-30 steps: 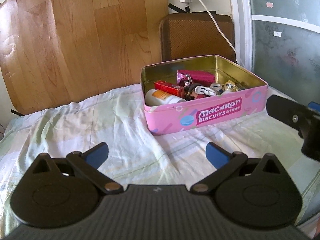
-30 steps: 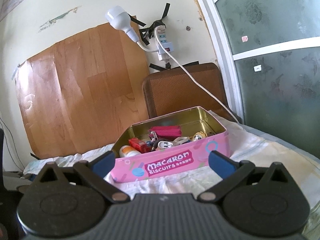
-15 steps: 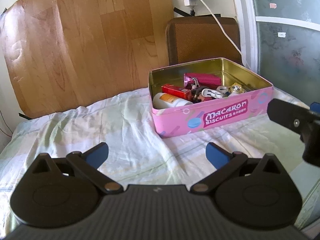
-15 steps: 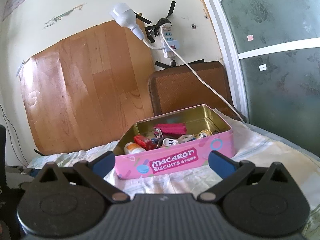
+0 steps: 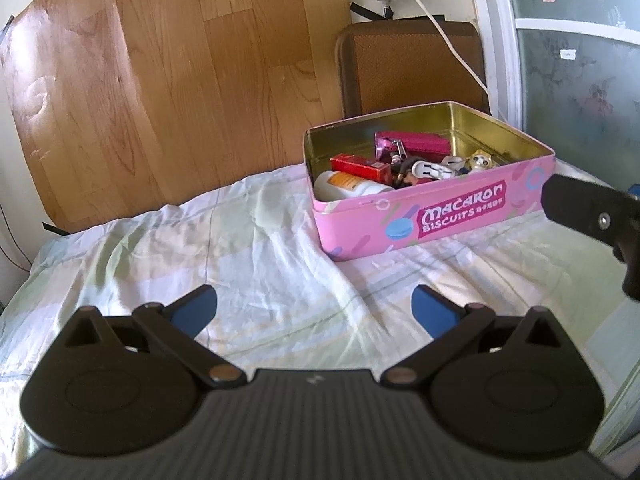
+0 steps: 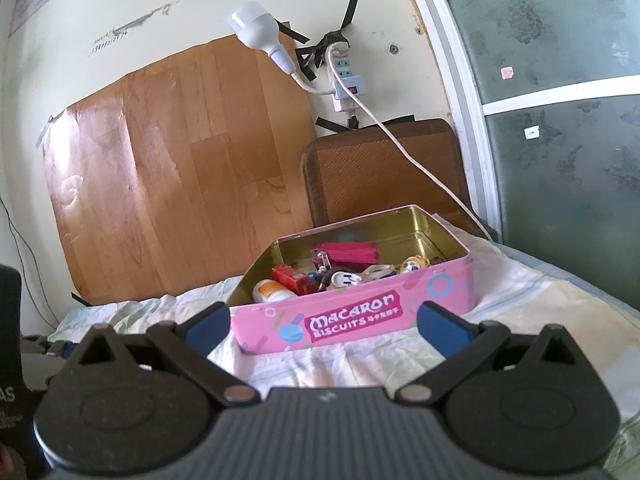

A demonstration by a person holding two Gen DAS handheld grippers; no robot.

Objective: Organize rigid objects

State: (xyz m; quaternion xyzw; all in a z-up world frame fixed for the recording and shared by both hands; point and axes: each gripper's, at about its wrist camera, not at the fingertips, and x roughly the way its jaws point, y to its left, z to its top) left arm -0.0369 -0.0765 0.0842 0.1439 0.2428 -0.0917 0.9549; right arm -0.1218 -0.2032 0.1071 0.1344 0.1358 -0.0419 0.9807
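A pink "Macaron Biscuits" tin (image 5: 436,220) stands open on the sheet-covered surface; it also shows in the right wrist view (image 6: 352,320). Inside lie a white bottle (image 5: 348,186), a red box (image 5: 358,166), a magenta case (image 5: 416,144), a small yellow figure (image 5: 480,160) and other small items. My left gripper (image 5: 314,308) is open and empty, well in front and left of the tin. My right gripper (image 6: 324,322) is open and empty, in front of the tin; part of it shows at the right edge of the left wrist view (image 5: 592,212).
A wood-pattern board (image 5: 168,92) leans on the wall behind. A brown chair back (image 5: 412,68) stands behind the tin, with a white cable (image 6: 420,168) running down from a power strip (image 6: 344,80). A glass door (image 6: 560,120) is at the right.
Both grippers have drifted left and back a little, so the tin sits further right in both views. Both stay open and empty.
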